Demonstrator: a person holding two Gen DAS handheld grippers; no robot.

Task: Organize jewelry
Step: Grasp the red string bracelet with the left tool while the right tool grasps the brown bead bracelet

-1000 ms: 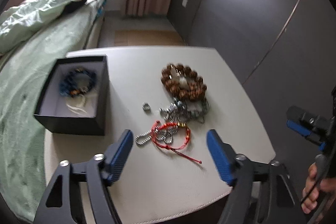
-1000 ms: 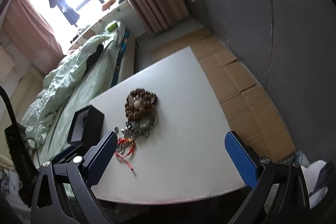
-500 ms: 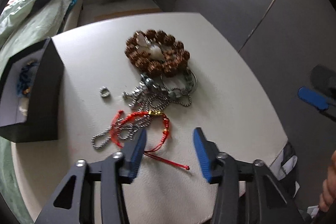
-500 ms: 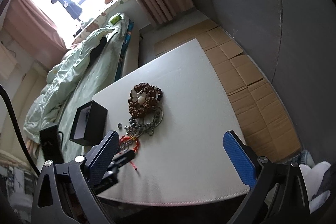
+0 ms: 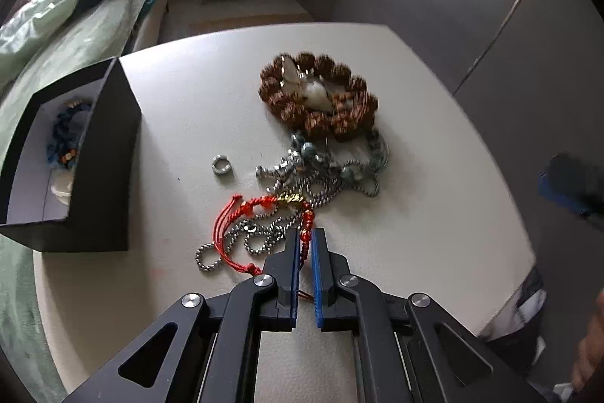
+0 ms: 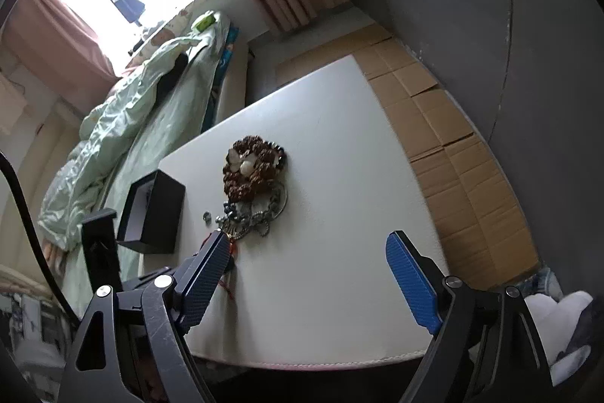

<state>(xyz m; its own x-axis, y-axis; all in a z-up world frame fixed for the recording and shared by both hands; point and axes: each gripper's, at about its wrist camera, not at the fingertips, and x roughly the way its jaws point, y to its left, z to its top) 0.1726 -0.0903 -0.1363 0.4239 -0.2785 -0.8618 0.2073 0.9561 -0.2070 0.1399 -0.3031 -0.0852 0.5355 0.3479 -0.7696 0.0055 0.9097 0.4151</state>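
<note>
A red cord bracelet (image 5: 260, 204) lies on the white table (image 5: 415, 233), tangled with a silver ball chain (image 5: 249, 237). My left gripper (image 5: 305, 235) is shut on the bracelet's beaded strand. Beyond it lie more silver chains (image 5: 321, 172), a small ring (image 5: 221, 169) and a brown bead bracelet (image 5: 317, 101), which also shows in the right wrist view (image 6: 253, 172). A black box (image 5: 94, 157) at the left holds a blue bracelet (image 5: 64, 138). My right gripper (image 6: 305, 238) hovers over the table's near edge, its jaws wide and closing, nothing between them.
A bed with green bedding (image 6: 132, 123) runs along the table's left side. Cardboard sheets (image 6: 445, 138) cover the floor on the right, below a grey wall. The black box (image 6: 151, 210) stands near the table's left edge.
My left gripper came down over the red cord bracelet and its jaws went from wide to shut on it. The right gripper's jaws have narrowed a little.
</note>
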